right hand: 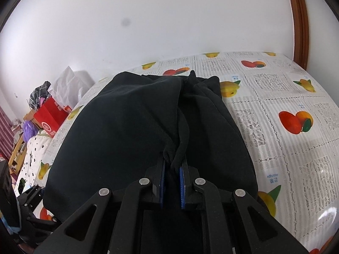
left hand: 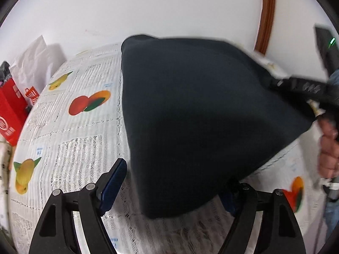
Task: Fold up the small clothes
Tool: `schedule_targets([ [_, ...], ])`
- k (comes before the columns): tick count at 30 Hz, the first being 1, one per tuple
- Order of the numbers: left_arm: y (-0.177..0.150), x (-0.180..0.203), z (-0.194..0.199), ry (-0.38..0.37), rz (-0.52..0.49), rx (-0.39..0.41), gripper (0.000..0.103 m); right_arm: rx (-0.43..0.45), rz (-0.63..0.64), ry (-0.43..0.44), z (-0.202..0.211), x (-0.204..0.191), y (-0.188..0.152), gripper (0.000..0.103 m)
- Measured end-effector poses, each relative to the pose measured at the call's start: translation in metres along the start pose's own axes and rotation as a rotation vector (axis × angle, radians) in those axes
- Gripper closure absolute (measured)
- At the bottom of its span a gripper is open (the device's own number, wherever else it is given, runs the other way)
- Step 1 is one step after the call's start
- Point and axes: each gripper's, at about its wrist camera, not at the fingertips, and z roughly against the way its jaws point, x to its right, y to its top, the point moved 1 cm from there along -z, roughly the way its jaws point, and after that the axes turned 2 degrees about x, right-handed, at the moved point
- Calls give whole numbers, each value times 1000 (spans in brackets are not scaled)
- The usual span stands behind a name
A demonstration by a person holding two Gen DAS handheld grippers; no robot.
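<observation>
A dark navy garment [left hand: 199, 116] lies on the fruit-print tablecloth [left hand: 84, 131], one side lifted. In the left wrist view my left gripper [left hand: 173, 188] is open; its left pad [left hand: 114, 182] is bare and the cloth drapes over the right finger. The right gripper [left hand: 300, 86] holds the garment's far right corner up. In the right wrist view my right gripper [right hand: 172, 169] is shut on a bunched fold of the garment [right hand: 127, 127], which spreads away over the tablecloth [right hand: 286, 97].
A red box [left hand: 10, 114] and white bags [left hand: 36, 63] sit at the table's left end, also in the right wrist view [right hand: 49, 118]. A white wall and a wooden door frame [right hand: 298, 21] stand behind. The left gripper [right hand: 31, 203] shows at lower left.
</observation>
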Motion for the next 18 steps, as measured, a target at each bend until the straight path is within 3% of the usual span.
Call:
schedule_targets([
  [4,0,-6,-1,15,31,-9,16,39,9,15,12,-1,5,93],
  [10,0,-7,0,49,23,-11,16,229,81,13,71,-5,21,94],
  [12,1,-10,-1,54,30,-10,16,262,91,-37,80,4,19,94],
  [14,2,-15,-3,49,38,-10,16,213,77,-98,69,24,13,94],
  [18,4,-16,-3,49,26,-12,16,68,16,-114,34,55,-4,93],
])
